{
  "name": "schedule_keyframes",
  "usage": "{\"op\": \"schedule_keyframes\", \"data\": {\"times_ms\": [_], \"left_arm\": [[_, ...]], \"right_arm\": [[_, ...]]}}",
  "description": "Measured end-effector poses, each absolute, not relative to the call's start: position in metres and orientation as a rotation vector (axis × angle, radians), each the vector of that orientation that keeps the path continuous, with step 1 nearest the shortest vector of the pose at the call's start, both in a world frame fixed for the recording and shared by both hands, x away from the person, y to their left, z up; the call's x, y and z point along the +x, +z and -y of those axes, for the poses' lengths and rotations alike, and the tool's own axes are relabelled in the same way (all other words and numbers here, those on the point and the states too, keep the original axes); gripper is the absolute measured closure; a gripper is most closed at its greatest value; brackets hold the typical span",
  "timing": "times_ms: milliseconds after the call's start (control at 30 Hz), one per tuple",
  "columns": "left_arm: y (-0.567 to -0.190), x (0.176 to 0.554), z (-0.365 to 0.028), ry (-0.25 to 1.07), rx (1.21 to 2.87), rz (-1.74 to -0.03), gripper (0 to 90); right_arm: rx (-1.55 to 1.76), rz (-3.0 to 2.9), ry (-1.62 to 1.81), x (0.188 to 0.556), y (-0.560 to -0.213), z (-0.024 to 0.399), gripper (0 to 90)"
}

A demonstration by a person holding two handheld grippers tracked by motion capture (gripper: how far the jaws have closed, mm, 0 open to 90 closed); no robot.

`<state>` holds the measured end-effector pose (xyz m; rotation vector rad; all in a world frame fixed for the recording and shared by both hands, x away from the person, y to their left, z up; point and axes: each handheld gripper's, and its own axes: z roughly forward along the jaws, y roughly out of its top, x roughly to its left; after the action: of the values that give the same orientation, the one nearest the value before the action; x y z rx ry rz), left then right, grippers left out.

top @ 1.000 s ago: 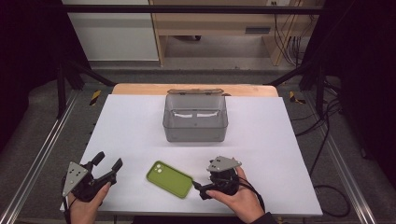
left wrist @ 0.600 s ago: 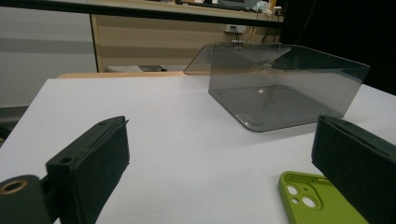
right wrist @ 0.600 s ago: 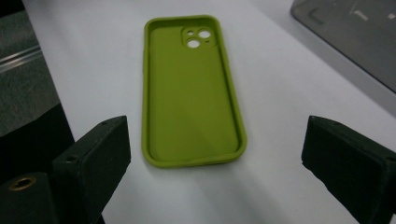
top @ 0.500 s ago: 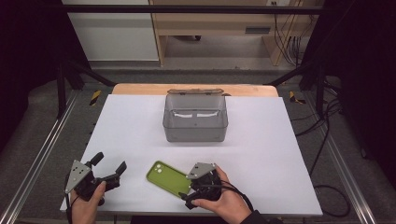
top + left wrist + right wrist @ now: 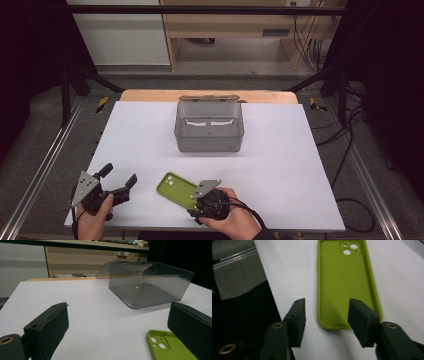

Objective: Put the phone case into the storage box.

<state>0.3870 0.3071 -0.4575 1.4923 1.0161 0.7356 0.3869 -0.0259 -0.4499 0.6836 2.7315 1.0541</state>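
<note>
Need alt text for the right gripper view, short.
A lime-green phone case lies hollow side up on the white table, camera cutouts at the far end. The right tool sits at its near end, one black jaw over the case, the other beside it, not pressing. The jaws have just been closing.

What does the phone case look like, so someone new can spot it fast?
On the white table, come forward from the smoky clear box toward the near edge. The phone case lies there open side up, beside the right tongs: a lime-green shell with camera cutouts, the one bright thing.
</note>
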Motion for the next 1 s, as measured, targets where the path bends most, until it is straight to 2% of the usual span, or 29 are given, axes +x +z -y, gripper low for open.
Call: {"op": "schedule_keyframes", "data": {"times_ms": [133, 433, 700, 800, 1000], "left_arm": [[-0.457, 0.387, -0.306, 0.734, 1.496, -1.011, 3.3], [-0.458, 0.387, -0.305, 0.727, 1.508, -1.004, 3.5], [-0.458, 0.387, -0.303, 0.726, 1.517, -0.999, 3.5], [-0.458, 0.388, -0.303, 0.73, 1.526, -0.995, 3.5], [-0.458, 0.388, -0.303, 0.728, 1.525, -0.996, 3.5]], "right_arm": [[0.692, -2.763, 1.064, 0.387, -0.457, 0.018, 63.8], [0.67, -2.762, 1.048, 0.386, -0.466, 0.011, 79.3], [0.616, -2.735, 1.009, 0.383, -0.469, 0.008, 82.0], [0.606, -2.706, 0.994, 0.38, -0.47, 0.008, 86.3], [0.626, -2.696, 0.999, 0.38, -0.47, 0.008, 86.8]]}}
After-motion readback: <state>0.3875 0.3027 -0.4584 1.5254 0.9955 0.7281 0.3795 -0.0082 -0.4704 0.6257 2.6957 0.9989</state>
